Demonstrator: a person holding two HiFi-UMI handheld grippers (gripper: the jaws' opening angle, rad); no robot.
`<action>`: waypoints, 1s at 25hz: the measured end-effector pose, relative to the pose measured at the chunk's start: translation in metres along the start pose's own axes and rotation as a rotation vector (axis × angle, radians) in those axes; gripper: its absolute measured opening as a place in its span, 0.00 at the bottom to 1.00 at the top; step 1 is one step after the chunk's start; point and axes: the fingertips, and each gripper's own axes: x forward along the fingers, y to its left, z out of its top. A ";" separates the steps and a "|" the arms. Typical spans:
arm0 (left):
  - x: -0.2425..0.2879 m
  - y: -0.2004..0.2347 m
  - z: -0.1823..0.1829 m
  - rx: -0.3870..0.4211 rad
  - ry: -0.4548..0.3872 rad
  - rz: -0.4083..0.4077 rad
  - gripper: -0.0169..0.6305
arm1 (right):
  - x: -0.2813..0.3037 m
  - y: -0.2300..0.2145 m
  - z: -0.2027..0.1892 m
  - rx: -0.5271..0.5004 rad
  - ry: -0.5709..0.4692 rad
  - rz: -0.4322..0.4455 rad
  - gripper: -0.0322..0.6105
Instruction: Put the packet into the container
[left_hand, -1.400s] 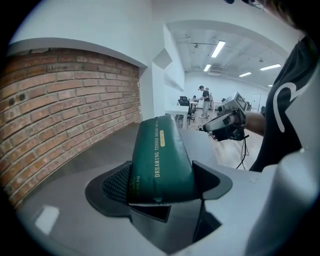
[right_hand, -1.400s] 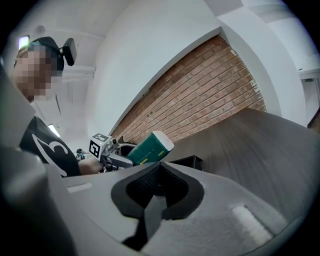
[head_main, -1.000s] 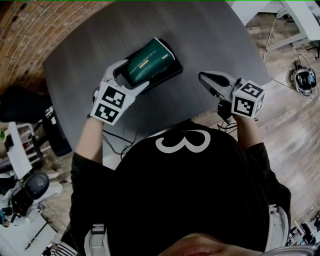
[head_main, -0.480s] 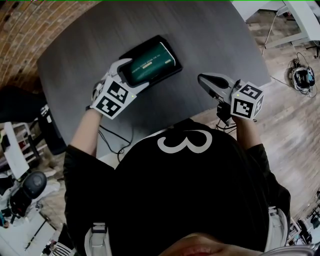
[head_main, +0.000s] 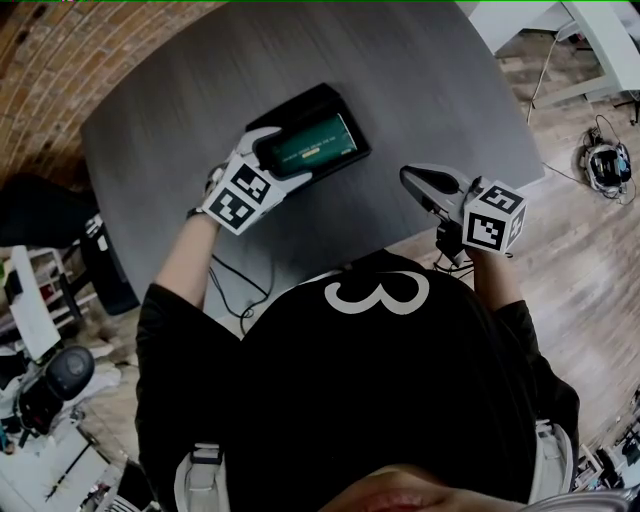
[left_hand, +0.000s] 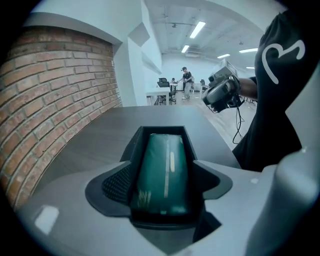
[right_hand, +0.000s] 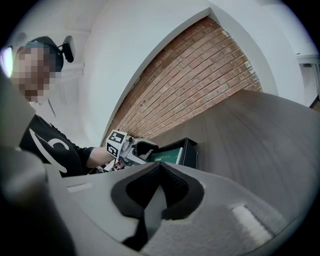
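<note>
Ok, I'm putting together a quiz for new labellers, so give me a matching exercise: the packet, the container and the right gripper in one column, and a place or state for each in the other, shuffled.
Things:
1. packet
2. container
3. right gripper

Places or states:
a. shut, with nothing between its jaws
b. green, held by the left gripper
c. black, standing on the grey table

Pairs: 1-b, 2-c, 3-a
</note>
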 end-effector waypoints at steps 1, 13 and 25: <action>-0.001 0.000 -0.001 -0.017 -0.005 -0.008 0.66 | 0.001 0.000 0.000 0.001 0.002 0.000 0.05; -0.042 0.005 0.011 -0.291 -0.173 0.033 0.51 | 0.015 0.022 0.010 -0.053 -0.029 0.040 0.05; -0.132 -0.045 0.056 -0.508 -0.474 0.121 0.05 | 0.026 0.092 0.033 -0.213 -0.074 0.090 0.05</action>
